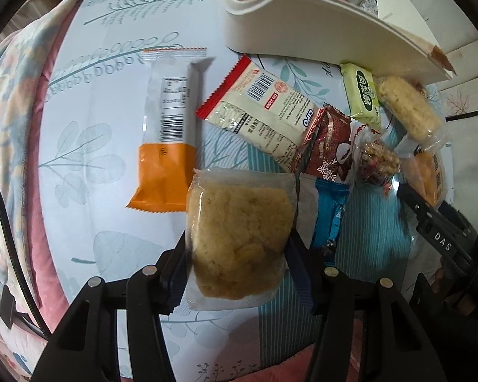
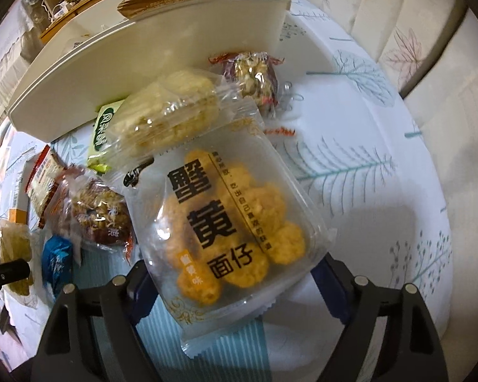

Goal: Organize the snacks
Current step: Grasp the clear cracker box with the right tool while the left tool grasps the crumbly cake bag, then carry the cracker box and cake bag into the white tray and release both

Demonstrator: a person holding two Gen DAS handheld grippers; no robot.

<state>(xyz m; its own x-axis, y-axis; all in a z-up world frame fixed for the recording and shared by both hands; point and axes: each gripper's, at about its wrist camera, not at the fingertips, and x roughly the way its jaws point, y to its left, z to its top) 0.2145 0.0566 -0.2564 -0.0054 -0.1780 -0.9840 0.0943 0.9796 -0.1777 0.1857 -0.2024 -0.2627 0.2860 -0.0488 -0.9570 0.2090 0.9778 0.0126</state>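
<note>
Right wrist: snack packet (image 2: 229, 222) reads "蟹黄面仔".

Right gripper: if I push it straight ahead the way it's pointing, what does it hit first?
The right gripper already has the clear pack of orange crab-roe snacks between its fingers. Going on, it would probably press that pack into the leaf-print tablecloth; depth is hard to judge here.
</note>
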